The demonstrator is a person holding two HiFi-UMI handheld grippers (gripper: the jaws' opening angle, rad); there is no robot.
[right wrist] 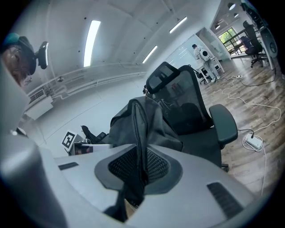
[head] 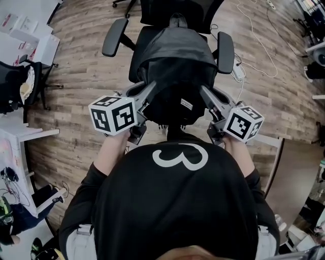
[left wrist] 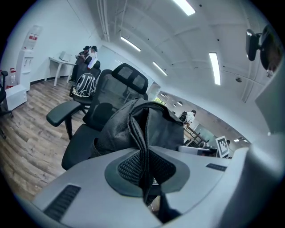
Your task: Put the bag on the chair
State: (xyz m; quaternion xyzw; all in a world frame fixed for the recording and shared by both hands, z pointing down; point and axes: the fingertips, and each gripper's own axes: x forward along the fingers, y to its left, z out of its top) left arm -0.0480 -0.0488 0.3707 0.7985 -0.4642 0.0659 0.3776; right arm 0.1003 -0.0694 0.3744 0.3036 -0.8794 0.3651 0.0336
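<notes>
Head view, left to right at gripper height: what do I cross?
Dark chair at the left edge → left gripper → bag → right gripper. Each gripper is shut on a fold of the bag, one on either side.

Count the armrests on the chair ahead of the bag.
2. In the head view one armrest is at the left of the chair and the other at its right. The bag is between them. None seems hidden.
</notes>
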